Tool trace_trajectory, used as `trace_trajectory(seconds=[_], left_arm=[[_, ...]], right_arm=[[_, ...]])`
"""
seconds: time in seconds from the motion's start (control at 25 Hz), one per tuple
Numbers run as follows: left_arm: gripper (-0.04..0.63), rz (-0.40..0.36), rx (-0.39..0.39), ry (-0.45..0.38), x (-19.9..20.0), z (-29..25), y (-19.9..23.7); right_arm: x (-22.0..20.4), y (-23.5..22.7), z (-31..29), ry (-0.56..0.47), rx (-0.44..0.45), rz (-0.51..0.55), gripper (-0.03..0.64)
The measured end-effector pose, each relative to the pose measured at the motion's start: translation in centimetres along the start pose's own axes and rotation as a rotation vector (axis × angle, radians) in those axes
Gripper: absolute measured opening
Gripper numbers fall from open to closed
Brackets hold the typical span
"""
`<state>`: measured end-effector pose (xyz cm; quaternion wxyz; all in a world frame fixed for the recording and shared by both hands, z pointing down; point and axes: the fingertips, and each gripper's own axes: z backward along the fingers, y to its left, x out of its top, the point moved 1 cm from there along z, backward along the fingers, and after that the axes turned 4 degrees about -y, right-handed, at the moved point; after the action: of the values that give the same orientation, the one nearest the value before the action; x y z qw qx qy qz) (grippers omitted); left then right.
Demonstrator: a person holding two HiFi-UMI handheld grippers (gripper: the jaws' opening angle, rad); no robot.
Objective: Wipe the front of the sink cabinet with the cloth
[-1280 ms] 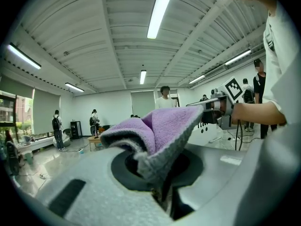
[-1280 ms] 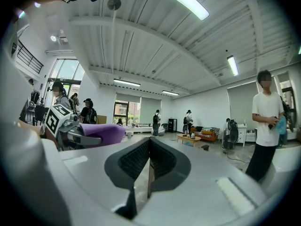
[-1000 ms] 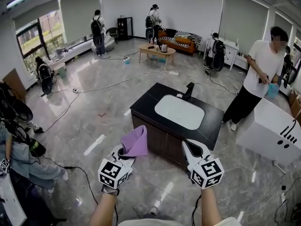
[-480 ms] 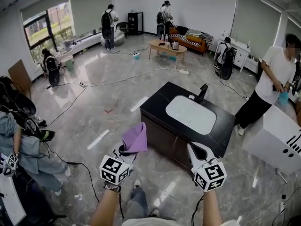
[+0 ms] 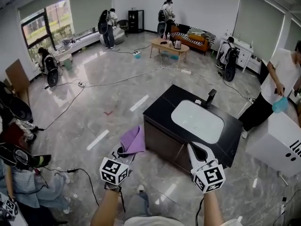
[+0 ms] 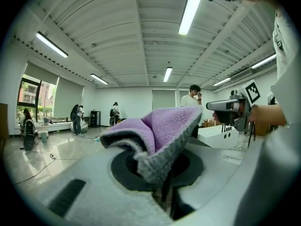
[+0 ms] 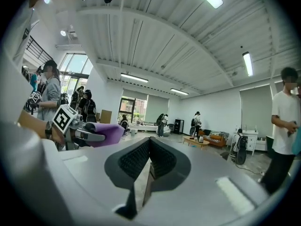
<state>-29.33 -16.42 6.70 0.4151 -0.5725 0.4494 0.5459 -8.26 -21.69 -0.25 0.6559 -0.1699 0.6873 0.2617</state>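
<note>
Now the left tongs (image 5: 123, 150) pinch the cloth (image 5: 133, 140); right tongs (image 5: 196, 149) closed. Press it flat on the cabinet (image 5: 162, 142), mid-frame.

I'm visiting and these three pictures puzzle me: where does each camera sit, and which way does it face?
Head view: on the person's head, looking steeply down at the sink cabinet; both forearms, left gripper and right gripper show.
Left gripper view: on the left gripper, looking along its jaws, shut on the purple cloth.
Right gripper view: on the right gripper, looking along its shut, empty jaws.
Shared: each gripper view catches the other gripper; all show the cloth.
</note>
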Motion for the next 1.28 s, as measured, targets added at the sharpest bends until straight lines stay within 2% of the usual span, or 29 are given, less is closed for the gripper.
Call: trace_trajectory(seconds=[0.16, 0.44, 0.68, 1.04, 1.28], left_arm=[[0.051, -0.02, -0.004, 0.001, -1.6, -2.6, 3.7], [0.051, -0.004, 0.034, -0.011, -5.7, -6.1, 9.0], [0.051, 0.017, 0.045, -0.009, -10.8, -8.5, 11.2], [0.051, 0.016, 0.036, -0.008, -22.3, -13.3, 12.8], [0.049, 0.032, 0.039, -0.07, -31.4, -16.4, 15.0]], right_arm=[[-1.8, -0.1, -4.2, -0.015, 0.013, 0.009, 0.006], [-6.8, -1.1, -8.7, 0.0, 0.029, -0.007, 0.006], [-12.2, -1.7, -11.0, 0.018, 0.018, -0.027, 0.006], [-24.6, -3.6, -13.6, 0.025, 0.037, -0.045, 0.006], [-34.5, -4.3, -15.4, 0.005, 0.031, -0.047, 0.007]])
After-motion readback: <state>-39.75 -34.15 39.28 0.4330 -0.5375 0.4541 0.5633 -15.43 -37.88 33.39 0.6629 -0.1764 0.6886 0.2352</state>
